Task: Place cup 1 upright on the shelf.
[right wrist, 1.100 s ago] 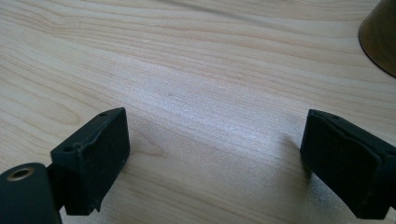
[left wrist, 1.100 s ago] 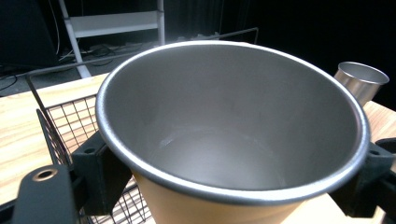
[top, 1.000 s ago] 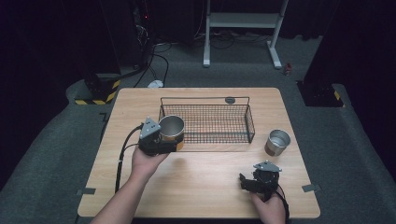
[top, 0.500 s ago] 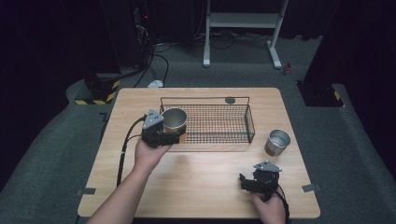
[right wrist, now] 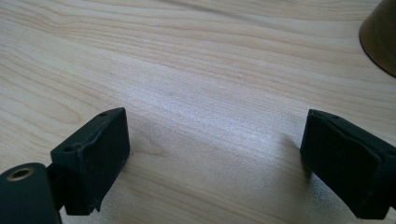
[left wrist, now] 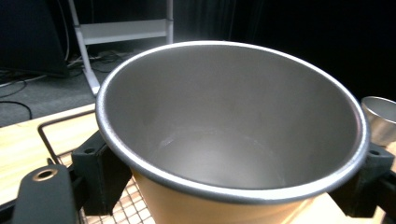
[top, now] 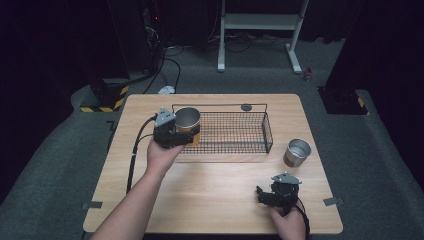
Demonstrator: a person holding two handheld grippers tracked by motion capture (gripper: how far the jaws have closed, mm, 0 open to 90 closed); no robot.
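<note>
The left gripper [top: 176,134], clamped on the steel cup [top: 187,119], had carried it rightward over the wire basket [top: 250,106], nearly ready to lower, while the right gripper [top: 265,194] rested wide open.

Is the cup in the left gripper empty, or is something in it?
Empty. The left gripper view looks straight into the cup held in the left gripper: bare metal walls and floor, nothing inside.

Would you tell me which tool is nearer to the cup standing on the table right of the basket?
Right. The right tool rests open on the table just in front of that cup. The left tool holds another cup at the basket's far left end.
</note>
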